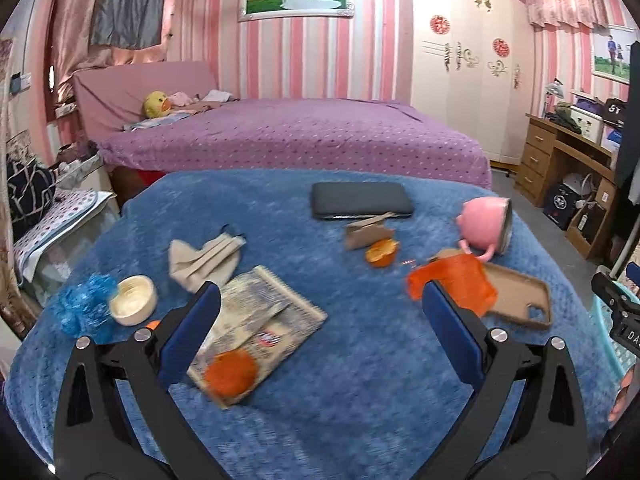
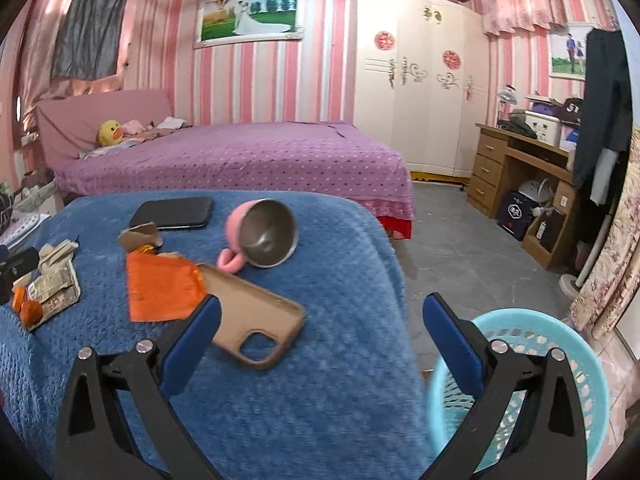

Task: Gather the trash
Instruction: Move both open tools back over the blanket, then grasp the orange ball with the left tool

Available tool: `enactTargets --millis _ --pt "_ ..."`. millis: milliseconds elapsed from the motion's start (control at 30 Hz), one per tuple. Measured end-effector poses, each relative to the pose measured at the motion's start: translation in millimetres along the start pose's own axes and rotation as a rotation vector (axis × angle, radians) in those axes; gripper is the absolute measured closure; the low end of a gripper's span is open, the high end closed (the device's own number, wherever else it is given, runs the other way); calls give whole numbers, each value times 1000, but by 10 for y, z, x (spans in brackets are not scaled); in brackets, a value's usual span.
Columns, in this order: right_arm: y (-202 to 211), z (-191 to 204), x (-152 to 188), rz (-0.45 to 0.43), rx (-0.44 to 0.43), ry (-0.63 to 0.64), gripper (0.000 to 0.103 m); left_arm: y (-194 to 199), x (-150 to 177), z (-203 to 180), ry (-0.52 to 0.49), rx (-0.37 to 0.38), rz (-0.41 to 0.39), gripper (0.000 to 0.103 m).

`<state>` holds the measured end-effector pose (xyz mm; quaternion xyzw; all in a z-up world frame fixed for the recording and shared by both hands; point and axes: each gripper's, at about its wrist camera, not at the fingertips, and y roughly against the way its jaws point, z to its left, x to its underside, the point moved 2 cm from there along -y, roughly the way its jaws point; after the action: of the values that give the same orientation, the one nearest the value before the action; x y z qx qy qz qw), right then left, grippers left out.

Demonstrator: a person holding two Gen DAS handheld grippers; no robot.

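The left tongs (image 1: 320,320) are wide open and hold nothing, above the blue tabletop (image 1: 360,380). An orange peel (image 1: 231,374) lies on a paper (image 1: 256,320) just beside them. The right tongs (image 2: 320,320) are wide open and empty too, over the tabletop edge, with a blue basket (image 2: 560,344) below.

Pink and white striped walls (image 2: 256,80) enclose a bedroom. A bed (image 2: 240,160) with a purple dotted cover stands against the far wall, below a framed wedding picture (image 2: 250,16). A white wardrobe (image 2: 416,92) with red paper cutouts fills the corner, beside a wooden desk (image 2: 516,172) with drawers. The floor (image 2: 460,240) is grey, and pink curtains (image 2: 516,4) hang high on the right
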<state>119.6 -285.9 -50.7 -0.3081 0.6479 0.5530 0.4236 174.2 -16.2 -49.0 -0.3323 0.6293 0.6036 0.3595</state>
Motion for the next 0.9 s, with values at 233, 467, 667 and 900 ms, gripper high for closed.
enactTargets --millis 233,467,667,900 --pt "-109 253 34 30 -30 52 5 -24 158 389 19 -39 19 6" --pt "-145 439 104 34 -50 65 5 -122 331 818 59 -91 62 6" --pt "-204 486 146 47 -49 68 5 -231 430 1085 45 -154 106 6" --pt "-308 361 147 88 -57 -1 5 -382 506 1399 162 -110 184 13"
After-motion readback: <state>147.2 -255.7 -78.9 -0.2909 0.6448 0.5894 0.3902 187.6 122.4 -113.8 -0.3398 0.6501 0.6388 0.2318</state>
